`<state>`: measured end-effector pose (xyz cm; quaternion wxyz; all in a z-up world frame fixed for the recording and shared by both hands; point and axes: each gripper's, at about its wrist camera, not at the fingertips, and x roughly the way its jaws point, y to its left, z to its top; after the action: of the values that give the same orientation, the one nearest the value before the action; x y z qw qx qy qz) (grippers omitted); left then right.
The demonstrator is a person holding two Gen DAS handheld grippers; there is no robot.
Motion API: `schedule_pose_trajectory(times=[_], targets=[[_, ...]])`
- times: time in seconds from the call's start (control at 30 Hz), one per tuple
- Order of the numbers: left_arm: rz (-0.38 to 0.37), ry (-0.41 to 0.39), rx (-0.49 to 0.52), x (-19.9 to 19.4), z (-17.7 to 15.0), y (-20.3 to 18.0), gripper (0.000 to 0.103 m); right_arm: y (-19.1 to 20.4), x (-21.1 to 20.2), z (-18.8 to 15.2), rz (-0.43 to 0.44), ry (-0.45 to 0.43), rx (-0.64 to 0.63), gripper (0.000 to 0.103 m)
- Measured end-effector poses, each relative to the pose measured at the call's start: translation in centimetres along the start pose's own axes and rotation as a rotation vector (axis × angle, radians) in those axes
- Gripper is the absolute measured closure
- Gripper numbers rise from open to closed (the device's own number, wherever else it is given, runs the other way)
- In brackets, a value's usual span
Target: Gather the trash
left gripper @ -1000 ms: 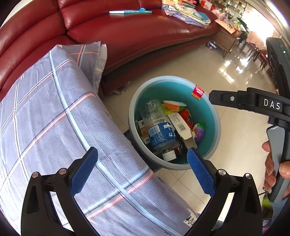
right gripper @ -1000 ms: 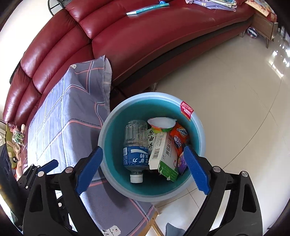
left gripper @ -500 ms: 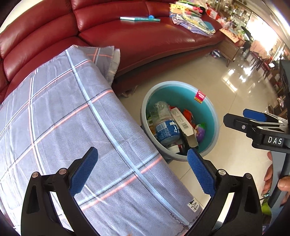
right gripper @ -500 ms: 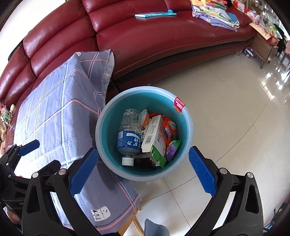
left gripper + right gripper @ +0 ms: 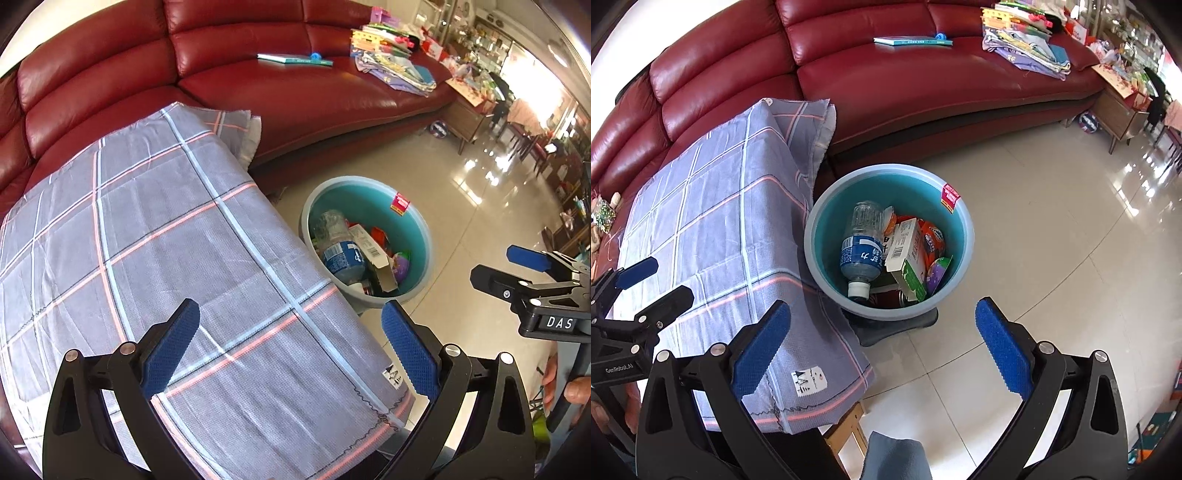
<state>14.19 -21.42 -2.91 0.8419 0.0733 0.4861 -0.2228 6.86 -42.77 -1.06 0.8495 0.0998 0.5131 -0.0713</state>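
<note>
Trash sits gathered in the blue bucket point(image 5: 955, 229) on the floor beside the cloth-covered worktop point(image 5: 147, 240): a water bottle point(image 5: 862, 247), a carton point(image 5: 905, 251) and wrappers. The worktop shows nothing left to pick. Left gripper point(image 5: 290, 343) and right gripper point(image 5: 882, 343) both gape wide, empty. Collection looks essentially finished.

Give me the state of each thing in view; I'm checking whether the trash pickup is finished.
left gripper: open, empty.
right gripper: open, empty.
bin: upright on the floor, holding trash.
water bottle: in the bin, capped, cap end toward the camera.
carton: in the bin, tilted against the bottle.
checked cloth: spread over the table, nothing on it.
</note>
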Motion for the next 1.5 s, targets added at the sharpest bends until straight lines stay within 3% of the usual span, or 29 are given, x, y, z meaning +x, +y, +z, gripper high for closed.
schedule_pose_trajectory(times=[0.6, 1.0, 1.27, 1.5], targets=[[0.024, -0.067, -0.022, -4.6, -3.0, 0.2, 0.004, 1.5, -3.6, -3.3, -0.013, -0.038, -0.052, 0.007], [0.049, -0.055, -0.024, -5.0, -4.2, 0.1, 0.004, 2.4, -2.7, -4.0, 0.014, -0.004, -0.064, 0.007], [0.008, -0.071, 0.007, -5.0, -4.3, -0.3, 0.004, 2.5, -2.2, -3.9, 0.011, 0.006, -0.062, 0.007], [0.017, -0.062, 0.008, -4.6, -4.2, -0.6, 0.004, 2.4, -2.1, -3.7, 0.005, 0.009, -0.063, 0.007]])
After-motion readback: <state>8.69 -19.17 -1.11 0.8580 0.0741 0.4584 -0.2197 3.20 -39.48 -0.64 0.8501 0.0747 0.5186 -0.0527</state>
